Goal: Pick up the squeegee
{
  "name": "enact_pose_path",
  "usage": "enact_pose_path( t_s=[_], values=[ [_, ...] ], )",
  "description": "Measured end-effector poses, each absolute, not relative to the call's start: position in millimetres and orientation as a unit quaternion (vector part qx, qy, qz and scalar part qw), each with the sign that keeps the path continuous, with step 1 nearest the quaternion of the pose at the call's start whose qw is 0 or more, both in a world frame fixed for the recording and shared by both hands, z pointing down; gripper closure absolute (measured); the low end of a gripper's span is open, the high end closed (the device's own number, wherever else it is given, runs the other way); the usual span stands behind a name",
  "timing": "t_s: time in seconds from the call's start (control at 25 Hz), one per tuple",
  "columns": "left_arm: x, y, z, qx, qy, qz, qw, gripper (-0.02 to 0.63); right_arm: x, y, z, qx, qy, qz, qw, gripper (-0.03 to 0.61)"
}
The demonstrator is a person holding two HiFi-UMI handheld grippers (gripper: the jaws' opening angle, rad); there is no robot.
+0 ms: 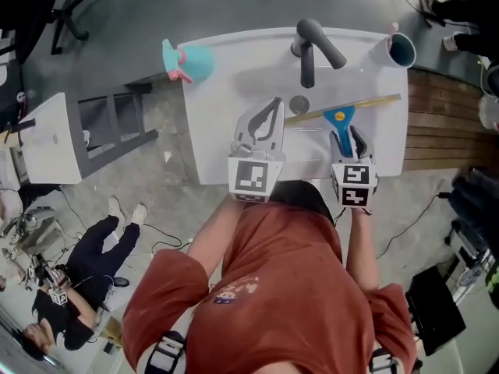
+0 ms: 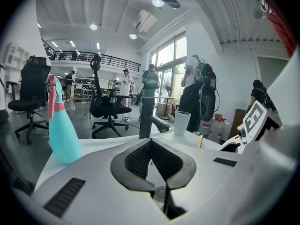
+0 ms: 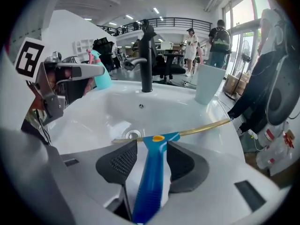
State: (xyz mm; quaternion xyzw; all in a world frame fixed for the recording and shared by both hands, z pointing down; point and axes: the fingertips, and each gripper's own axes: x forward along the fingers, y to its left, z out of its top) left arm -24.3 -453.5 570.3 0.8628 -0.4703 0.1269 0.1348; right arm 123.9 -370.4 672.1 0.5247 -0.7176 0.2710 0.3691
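The squeegee lies across the white sink, its yellow blade spanning the basin and its blue handle pointing toward me. My right gripper is open, and the blue handle runs between its two pads with a gap on the left side. In the right gripper view the gripper looks down into the basin. My left gripper hovers over the left of the basin, shut with nothing in it; its tips meet.
A dark faucet stands at the back of the sink, with the drain below it. A teal spray bottle sits at the back left corner, a pale cup at the back right. Wooden slats lie right.
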Motion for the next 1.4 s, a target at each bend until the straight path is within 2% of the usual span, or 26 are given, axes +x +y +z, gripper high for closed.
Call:
enact_pose_path(
  t_s=[0.28,0.44,0.56,1.04,1.4],
  values=[
    [-33,-453,583,0.865,-0.464,0.129,0.142,0.598,123,-360,697,0.510,-0.694,0.247,0.445,0.368],
    [-31,-451,589,0.866,-0.456,0.146,0.144,0.598,126,-357,703,0.506,-0.692,0.256,0.448,0.379],
    [-27,-452,590,0.869,-0.450,0.139,0.148,0.598,128,-360,705,0.509,-0.690,0.252,0.448,0.417],
    [-28,-448,594,0.868,-0.450,0.165,0.133,0.598,133,-367,705,0.526,-0.692,0.248,0.427,0.437],
    [-14,-438,572,0.869,-0.458,0.142,0.126,0.598,136,-361,690,0.533,-0.707,0.239,0.399,0.439]
  ],
)
